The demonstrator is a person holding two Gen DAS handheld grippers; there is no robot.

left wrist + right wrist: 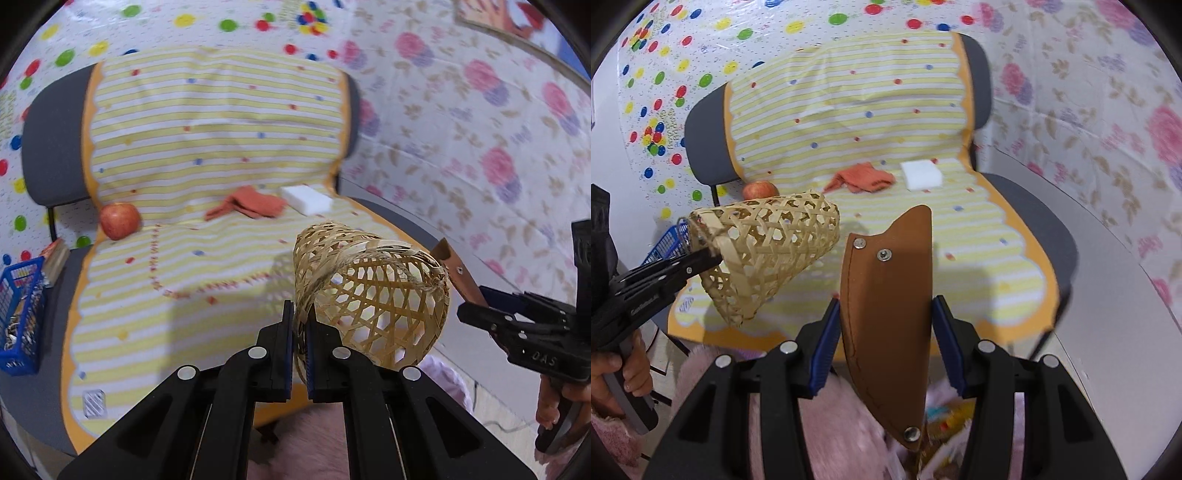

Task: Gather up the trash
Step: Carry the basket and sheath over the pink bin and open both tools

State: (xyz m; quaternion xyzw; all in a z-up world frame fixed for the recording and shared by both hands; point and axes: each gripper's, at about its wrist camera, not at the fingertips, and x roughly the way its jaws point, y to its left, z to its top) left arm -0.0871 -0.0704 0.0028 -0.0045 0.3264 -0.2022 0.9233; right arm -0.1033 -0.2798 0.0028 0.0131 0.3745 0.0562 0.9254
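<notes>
My left gripper (300, 325) is shut on the rim of a woven bamboo basket (373, 291) and holds it tilted above the chair seat; the basket also shows in the right wrist view (768, 254). My right gripper (884, 332) is shut on a brown leather sheath (886, 317) that stands upright between its blue pads. The sheath's tip (454, 266) shows just right of the basket in the left wrist view. On the seat lie a red apple (120, 220), an orange cloth (251, 203) and a white sponge block (306, 199).
A grey chair (1034, 221) covered by a yellow striped cloth (207, 147) fills the middle. A blue crate (20, 314) with small items stands at the left. Patterned plastic sheets cover the walls. A small foil packet (94, 402) lies at the seat's front left.
</notes>
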